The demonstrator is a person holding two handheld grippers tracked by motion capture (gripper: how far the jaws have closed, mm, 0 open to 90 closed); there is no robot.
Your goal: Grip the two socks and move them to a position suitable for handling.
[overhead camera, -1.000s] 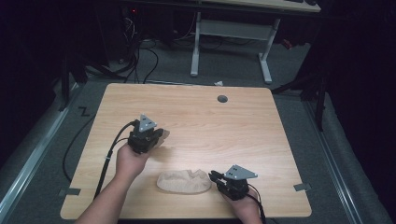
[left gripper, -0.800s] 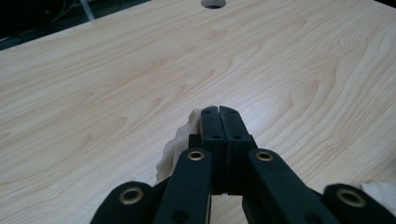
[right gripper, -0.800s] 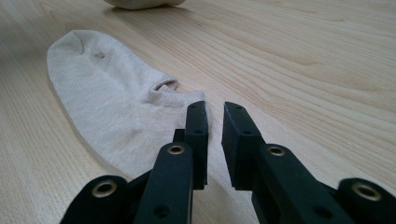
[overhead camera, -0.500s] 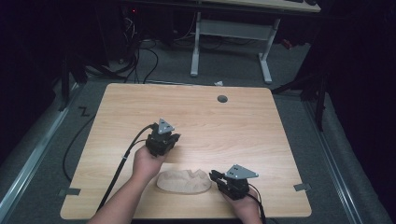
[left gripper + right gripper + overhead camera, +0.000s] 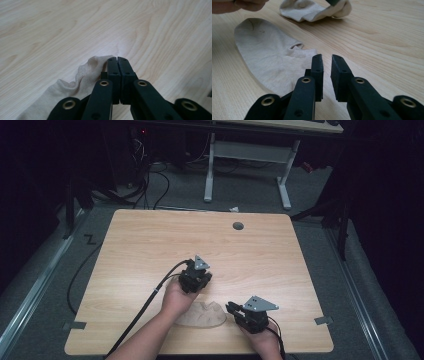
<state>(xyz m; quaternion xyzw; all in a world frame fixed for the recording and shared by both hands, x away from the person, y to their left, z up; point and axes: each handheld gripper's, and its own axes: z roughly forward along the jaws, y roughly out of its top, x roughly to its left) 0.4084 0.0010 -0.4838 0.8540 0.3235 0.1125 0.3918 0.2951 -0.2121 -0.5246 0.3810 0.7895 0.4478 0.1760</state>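
A flat beige sock lies on the wooden table near the front edge, its pale shape just below the person's left hand. A second, bunched beige sock touches the table just beyond it. My left gripper is shut on the edge of this second sock. Its jaws have just eased a hair apart, with the fabric still at the pads. My right gripper rests low by the flat sock's cuff, its jaws a narrow gap apart with bare table between them.
A round cable hole sits near the table's far edge. The left gripper's black cable trails off the front left. A white desk frame stands on the floor behind the table. Wide bare wood lies left and far.
My left gripper has moved right and down towards the flat sock, carrying the second sock with it. The right gripper has stayed in place.
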